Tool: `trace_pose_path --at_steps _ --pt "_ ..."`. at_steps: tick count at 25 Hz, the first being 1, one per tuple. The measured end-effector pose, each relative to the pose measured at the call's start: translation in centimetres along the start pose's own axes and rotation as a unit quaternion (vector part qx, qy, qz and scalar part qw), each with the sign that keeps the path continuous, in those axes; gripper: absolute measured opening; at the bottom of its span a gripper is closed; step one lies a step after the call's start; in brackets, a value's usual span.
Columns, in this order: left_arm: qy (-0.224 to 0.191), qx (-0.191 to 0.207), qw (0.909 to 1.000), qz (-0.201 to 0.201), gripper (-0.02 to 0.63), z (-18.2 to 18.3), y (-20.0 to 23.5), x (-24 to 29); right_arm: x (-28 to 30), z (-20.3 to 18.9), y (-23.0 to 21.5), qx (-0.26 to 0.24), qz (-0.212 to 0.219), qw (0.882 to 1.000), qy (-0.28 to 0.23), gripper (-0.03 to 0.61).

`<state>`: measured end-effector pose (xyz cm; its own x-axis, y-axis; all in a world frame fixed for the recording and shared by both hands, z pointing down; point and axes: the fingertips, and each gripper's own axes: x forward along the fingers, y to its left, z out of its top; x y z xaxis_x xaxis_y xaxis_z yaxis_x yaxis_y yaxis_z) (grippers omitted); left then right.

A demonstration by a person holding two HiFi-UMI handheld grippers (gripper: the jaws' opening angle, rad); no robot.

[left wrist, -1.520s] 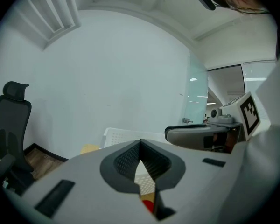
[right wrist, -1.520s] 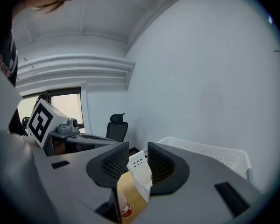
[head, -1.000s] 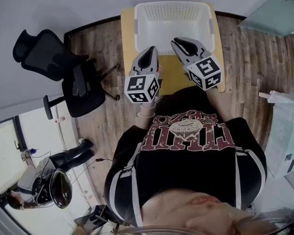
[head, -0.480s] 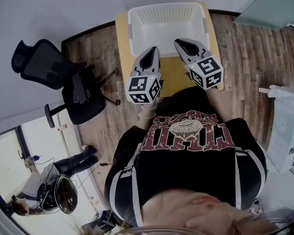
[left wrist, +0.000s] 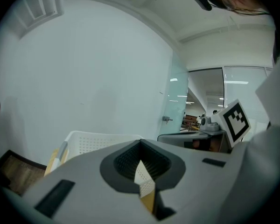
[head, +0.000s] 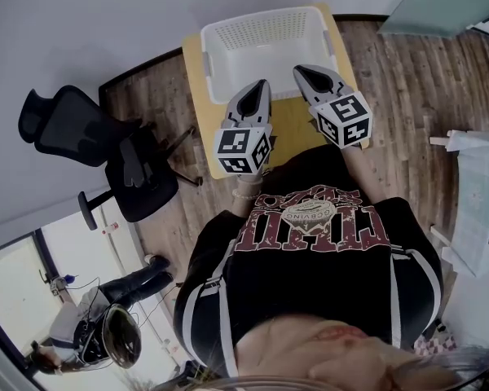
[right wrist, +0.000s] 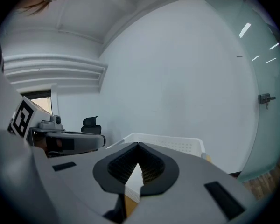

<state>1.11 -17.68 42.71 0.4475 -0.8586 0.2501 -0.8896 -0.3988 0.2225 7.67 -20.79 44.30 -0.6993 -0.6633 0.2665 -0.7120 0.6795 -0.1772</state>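
White plastic basket (head: 265,46) found empty, mouth up, against the far edge of the yellow table (head: 287,130). Held the left gripper (head: 261,85) and the right gripper (head: 301,71) side by side above the near edge, tips just short of the basket's near wall and apart from it. Had both clenched on nothing, jaw tips meeting. Aimed both at the basket, seemingly as the only thing within reach. Noted a black chair (head: 90,137) well off the table's left edge.

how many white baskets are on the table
1. The white basket sits on the yellow table, just ahead of the left gripper and right gripper. None seems hidden.
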Motion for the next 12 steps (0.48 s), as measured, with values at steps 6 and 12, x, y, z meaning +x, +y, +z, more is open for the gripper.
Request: trace_pose_path --at_steps 6,12 --pt "0.005 0.006 0.9997 -0.021 0.048 0.2 -1.5 1.1 -0.6 0.2 -1.1 -0.002 -0.016 1.000 0.001 0.018" --pt "0.009 0.009 0.9995 -0.030 0.048 0.1 -2.2 2.0 -0.8 0.0 -1.9 -0.001 -0.021 1.000 0.005 0.018"
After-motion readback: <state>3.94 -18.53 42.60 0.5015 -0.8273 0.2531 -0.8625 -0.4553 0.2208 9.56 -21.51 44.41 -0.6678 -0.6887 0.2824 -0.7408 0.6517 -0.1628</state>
